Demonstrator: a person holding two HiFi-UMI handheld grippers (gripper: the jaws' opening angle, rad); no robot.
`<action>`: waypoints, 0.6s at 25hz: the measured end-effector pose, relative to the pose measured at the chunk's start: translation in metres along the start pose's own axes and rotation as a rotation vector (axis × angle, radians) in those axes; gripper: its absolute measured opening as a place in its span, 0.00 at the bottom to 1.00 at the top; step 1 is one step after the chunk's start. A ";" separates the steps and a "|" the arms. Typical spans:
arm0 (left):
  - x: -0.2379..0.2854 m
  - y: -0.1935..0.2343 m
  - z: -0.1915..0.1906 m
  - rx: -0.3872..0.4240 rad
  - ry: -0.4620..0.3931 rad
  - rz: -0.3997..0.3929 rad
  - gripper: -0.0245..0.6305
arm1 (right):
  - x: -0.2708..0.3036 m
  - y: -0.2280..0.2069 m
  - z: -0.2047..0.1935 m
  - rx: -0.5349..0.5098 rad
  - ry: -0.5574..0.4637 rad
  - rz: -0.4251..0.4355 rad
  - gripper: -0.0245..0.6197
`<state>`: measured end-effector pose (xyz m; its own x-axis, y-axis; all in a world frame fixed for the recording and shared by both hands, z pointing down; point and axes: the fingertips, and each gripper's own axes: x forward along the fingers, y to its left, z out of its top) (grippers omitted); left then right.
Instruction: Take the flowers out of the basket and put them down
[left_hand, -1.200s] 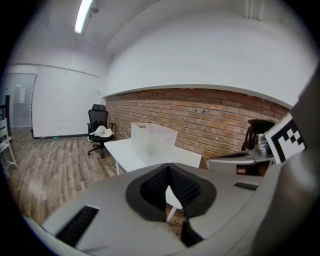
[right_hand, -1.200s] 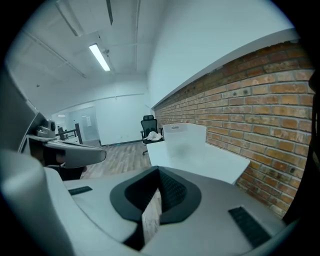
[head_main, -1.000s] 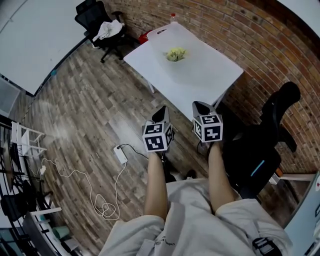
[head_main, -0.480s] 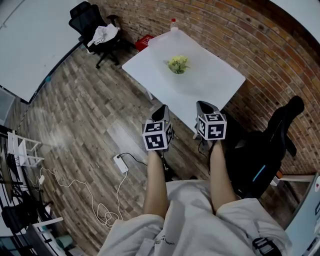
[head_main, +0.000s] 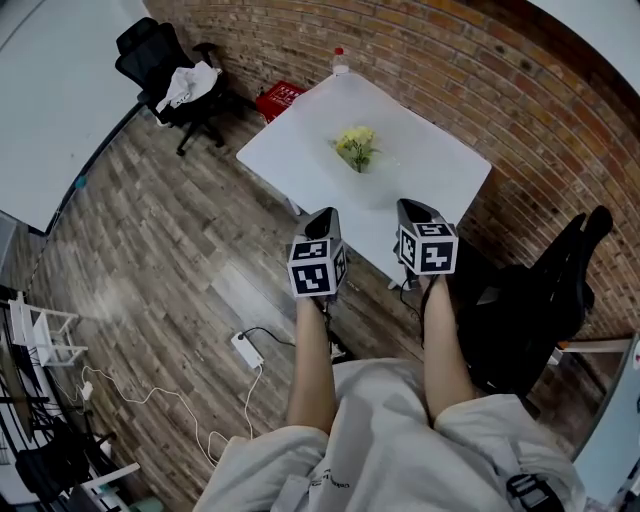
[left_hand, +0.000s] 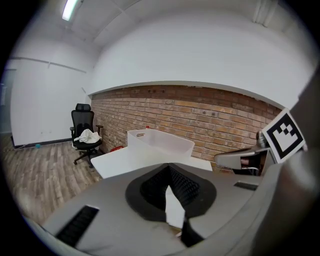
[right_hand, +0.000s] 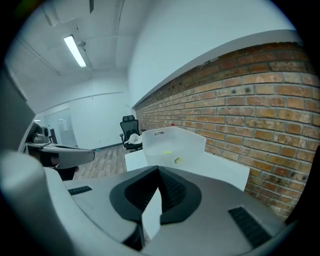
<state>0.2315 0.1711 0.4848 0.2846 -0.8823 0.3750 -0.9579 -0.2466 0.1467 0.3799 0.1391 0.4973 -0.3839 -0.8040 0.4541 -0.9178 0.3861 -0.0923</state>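
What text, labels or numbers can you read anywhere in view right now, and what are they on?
No text is legible.
Print on the person's shirt: too small and blurred to read.
Left marker cube and right marker cube: black-and-white square patterns only, no letters or digits.
Basket: no label visible.

The left hand-held gripper (left_hand: 168, 169), jaws together, faces a white basket (left_hand: 160, 143) on a table (left_hand: 117, 162).
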 end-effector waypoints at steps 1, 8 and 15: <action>0.004 0.006 0.002 0.012 0.007 -0.005 0.07 | 0.007 0.001 0.003 0.004 0.003 -0.006 0.06; 0.027 0.065 0.013 0.069 0.045 -0.014 0.07 | 0.062 0.032 0.024 0.054 0.026 0.003 0.06; 0.029 0.135 0.026 0.052 0.049 0.019 0.07 | 0.104 0.079 0.052 0.065 0.015 0.003 0.07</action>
<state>0.1091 0.1021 0.4915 0.2669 -0.8666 0.4217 -0.9634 -0.2520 0.0918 0.2620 0.0628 0.4916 -0.3854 -0.7957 0.4672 -0.9216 0.3577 -0.1511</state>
